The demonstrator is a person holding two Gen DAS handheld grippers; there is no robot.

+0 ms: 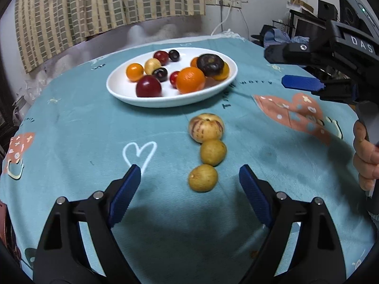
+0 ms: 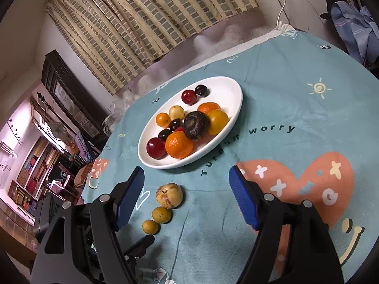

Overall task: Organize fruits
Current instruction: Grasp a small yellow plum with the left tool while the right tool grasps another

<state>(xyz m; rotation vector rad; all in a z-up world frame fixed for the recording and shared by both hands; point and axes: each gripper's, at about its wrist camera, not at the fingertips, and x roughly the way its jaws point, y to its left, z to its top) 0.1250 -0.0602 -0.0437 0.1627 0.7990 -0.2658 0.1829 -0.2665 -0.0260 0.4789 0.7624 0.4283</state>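
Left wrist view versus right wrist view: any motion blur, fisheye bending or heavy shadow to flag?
Left wrist view: the plate fruit looks slightly smeared, the tablecloth edge bows, and a soft shadow lies below the left hand-held gripper. Right wrist view: sharper but strongly tilted, with dark corners.

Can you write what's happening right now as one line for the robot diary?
left gripper: open, empty | right gripper: open, empty | three yellow fruits: lined up on cloth | white plate: holds other fruits
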